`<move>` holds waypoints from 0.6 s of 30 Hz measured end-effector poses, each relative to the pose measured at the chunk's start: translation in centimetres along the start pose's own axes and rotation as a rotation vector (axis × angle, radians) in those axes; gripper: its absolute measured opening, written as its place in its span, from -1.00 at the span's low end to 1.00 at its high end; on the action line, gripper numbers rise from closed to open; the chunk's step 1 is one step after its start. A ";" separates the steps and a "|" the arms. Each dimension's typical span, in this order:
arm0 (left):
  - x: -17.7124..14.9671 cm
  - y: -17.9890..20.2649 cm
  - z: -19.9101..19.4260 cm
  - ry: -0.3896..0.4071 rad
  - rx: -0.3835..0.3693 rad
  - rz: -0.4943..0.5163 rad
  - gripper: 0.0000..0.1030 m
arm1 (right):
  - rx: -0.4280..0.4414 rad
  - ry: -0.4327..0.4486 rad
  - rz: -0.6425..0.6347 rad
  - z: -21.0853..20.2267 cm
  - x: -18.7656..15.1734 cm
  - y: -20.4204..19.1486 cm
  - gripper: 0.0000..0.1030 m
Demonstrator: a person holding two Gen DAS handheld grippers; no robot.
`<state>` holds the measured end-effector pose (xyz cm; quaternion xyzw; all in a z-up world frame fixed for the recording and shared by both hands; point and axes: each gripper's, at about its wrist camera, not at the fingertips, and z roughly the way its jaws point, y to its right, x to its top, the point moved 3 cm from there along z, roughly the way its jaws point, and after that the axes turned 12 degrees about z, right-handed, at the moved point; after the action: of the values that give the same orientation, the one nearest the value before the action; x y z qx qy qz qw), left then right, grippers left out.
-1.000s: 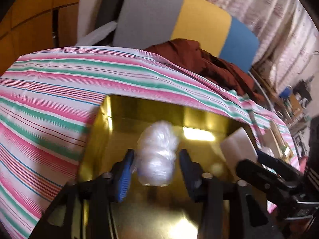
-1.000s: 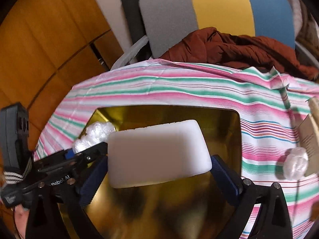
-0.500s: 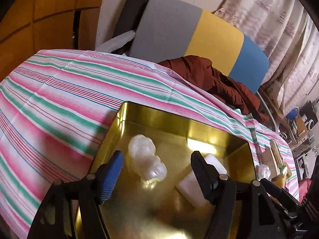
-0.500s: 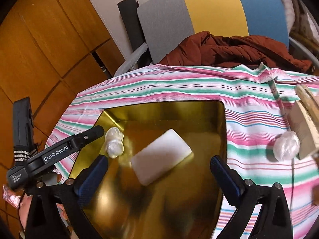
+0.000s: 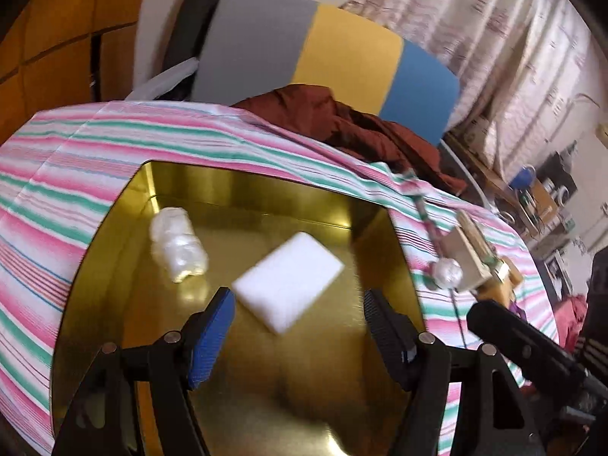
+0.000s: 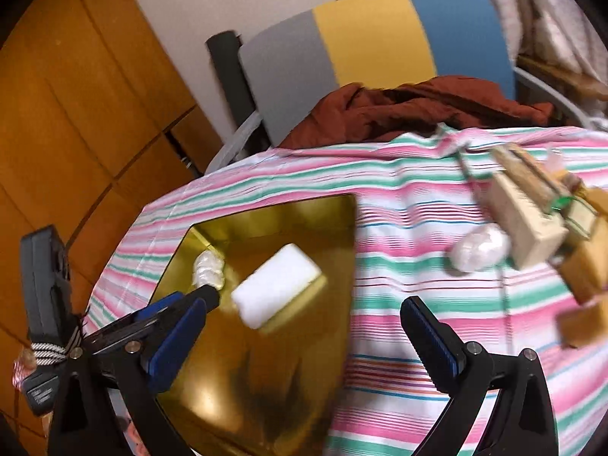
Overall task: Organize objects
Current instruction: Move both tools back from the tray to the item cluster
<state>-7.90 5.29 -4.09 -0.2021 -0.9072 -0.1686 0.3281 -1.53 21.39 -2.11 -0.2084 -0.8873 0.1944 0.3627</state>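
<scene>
Left hand-held gripper [image 5: 298, 326] spread wide, empty, over gold tray [image 5: 266, 197]; right hand-held gripper [image 6: 304, 326] likewise spread, empty. White sponge block [image 5: 288, 285] and plastic wad [image 5: 178, 249] lie in tray.

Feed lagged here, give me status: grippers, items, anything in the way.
Left gripper and right gripper open, empty. Foam block and plastic wad in gold tray. Second wad outside on cloth, beside wooden pieces.

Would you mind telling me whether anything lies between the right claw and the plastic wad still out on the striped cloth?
Nothing visible does. The right claw is open, and only bare cloth separates it from the wad. The wooden blocks sit just beyond the wad, touching or nearly so.
</scene>
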 end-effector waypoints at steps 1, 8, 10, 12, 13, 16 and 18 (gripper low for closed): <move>0.1 0.7 -0.1 0.002 -0.008 0.016 0.39 | -0.015 0.020 0.004 -0.6 0.1 0.7 0.99; 0.2 5.6 -0.7 0.011 -0.080 0.101 0.39 | -0.156 0.137 0.075 -4.9 0.7 7.1 0.99; 0.1 7.2 -0.5 0.004 -0.102 0.140 0.40 | -0.184 0.145 0.125 -5.8 0.7 9.5 0.99; 0.1 8.7 -0.3 -0.003 -0.120 0.172 0.40 | -0.210 0.148 0.155 -6.3 0.5 11.2 0.99; 0.1 9.4 -0.3 -0.006 -0.130 0.187 0.40 | -0.231 0.154 0.169 -6.7 0.5 12.4 0.99; 0.0 11.3 -0.4 -0.006 -0.153 0.227 0.40 | -0.294 0.199 0.183 -7.8 0.2 14.7 0.99; 0.0 12.2 -0.4 -0.005 -0.163 0.248 0.40 | -0.354 0.251 0.192 -8.9 0.1 16.5 0.99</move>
<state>-1.85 15.65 -1.69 -0.3391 -0.8595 -0.1995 0.3264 8.64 36.98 -4.33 -0.3747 -0.8315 0.0421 0.4079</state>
